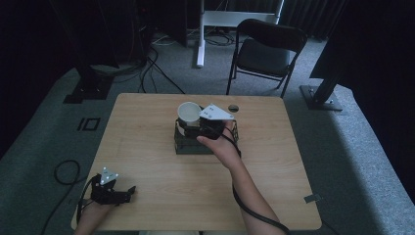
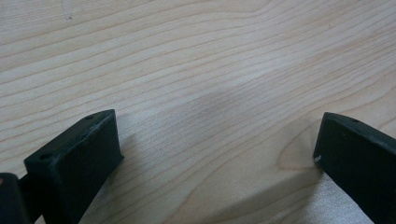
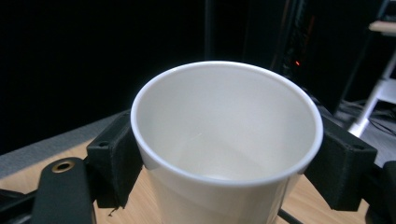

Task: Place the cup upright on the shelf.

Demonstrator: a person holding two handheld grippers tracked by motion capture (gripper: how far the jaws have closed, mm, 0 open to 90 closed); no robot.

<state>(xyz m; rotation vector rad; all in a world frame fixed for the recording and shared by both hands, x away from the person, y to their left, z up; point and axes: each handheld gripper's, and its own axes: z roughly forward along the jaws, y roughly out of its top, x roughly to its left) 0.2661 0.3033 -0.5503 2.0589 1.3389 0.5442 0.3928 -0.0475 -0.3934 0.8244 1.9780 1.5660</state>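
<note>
While right gripper [image 3: 229, 163] clamps upright white cup [image 3: 226, 140], mouth up, left gripper [image 2: 217, 154] gapes wide.

dim room, grey carpet [image 1: 342, 147] (black folding chair [image 1: 264, 51])

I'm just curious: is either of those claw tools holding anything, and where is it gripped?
The right gripper holds a white paper cup by its sides, just under the rim. The left gripper is open, holding nothing.

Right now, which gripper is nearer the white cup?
Right. The right gripper has its jaws on both sides of the white cup; the left gripper sits open at the table's near left corner, far away.
</note>
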